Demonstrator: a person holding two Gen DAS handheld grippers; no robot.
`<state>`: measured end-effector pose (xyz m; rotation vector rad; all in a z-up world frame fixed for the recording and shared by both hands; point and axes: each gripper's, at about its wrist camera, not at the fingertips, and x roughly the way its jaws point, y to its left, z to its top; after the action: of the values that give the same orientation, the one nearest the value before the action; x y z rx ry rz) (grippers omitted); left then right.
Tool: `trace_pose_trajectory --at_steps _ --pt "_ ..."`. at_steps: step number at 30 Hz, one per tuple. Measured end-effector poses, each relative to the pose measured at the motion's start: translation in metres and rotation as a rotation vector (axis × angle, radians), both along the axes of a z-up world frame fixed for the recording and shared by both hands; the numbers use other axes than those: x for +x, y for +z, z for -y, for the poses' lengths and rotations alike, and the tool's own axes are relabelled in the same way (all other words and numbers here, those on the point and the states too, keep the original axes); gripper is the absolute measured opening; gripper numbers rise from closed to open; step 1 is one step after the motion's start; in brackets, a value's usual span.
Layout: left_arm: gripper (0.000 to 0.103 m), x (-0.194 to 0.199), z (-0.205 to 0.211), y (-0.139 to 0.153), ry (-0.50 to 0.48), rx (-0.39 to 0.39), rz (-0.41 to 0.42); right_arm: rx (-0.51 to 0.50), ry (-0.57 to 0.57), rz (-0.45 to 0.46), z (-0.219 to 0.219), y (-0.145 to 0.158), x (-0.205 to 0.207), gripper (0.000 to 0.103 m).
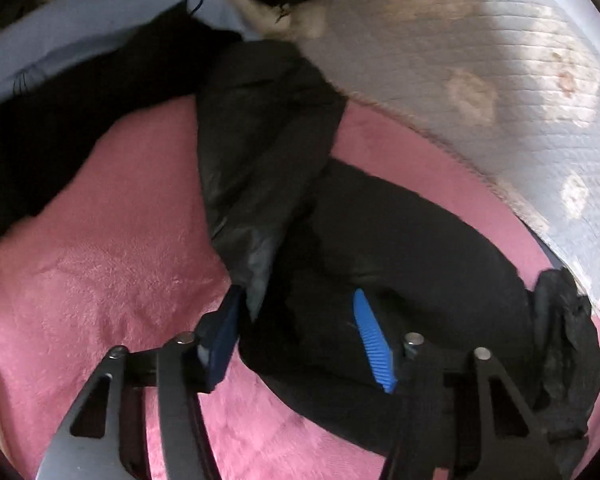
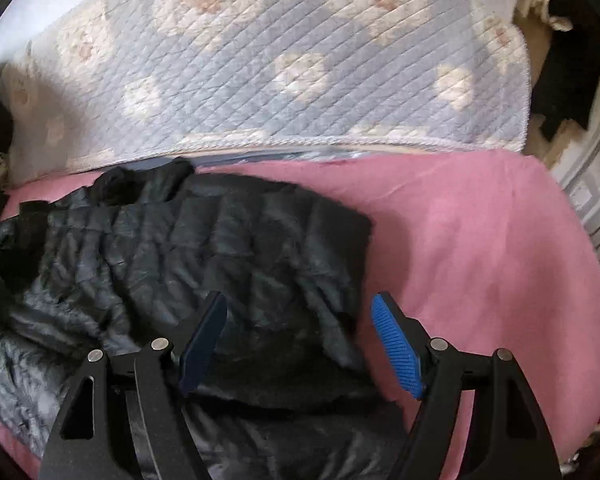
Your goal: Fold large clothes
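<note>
A black quilted jacket (image 2: 188, 264) lies crumpled on a pink fleece blanket (image 2: 480, 240) spread over a bed, with a pale blue quilted cover (image 2: 292, 80) patterned with cream patches lying just behind it. The left gripper (image 1: 298, 300) hangs low over one dark sleeve, its blue-padded fingers spread wide with jacket fabric between them but not pinched. The right gripper (image 2: 300, 306) hovers above the jacket's body near its right edge, fingers likewise spread apart and holding nothing.
</note>
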<state>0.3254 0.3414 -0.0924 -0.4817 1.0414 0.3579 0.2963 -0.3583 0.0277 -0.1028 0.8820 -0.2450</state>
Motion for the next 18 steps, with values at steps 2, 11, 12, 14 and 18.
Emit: trace_pose_trajectory --at_steps 2,11,12,14,18 --pt "0.026 -0.001 -0.003 -0.004 0.029 0.001 0.005 -0.004 -0.01 0.005 0.003 0.002 -0.001 0.077" --pt "0.001 -0.016 0.048 0.063 -0.097 0.145 0.251 0.087 -0.022 0.021 0.016 0.016 -0.007 0.077" --pt "0.001 -0.018 0.061 0.072 -0.125 0.138 0.288 0.096 -0.025 0.02 0.016 0.016 -0.007 0.077" --pt "0.001 -0.022 0.091 0.088 -0.217 0.096 0.35 0.114 -0.034 0.005 0.016 0.014 -0.007 0.077" --pt "0.001 -0.046 0.166 0.128 -0.453 0.072 0.502 0.162 -0.025 -0.019 0.016 0.007 -0.008 0.077"
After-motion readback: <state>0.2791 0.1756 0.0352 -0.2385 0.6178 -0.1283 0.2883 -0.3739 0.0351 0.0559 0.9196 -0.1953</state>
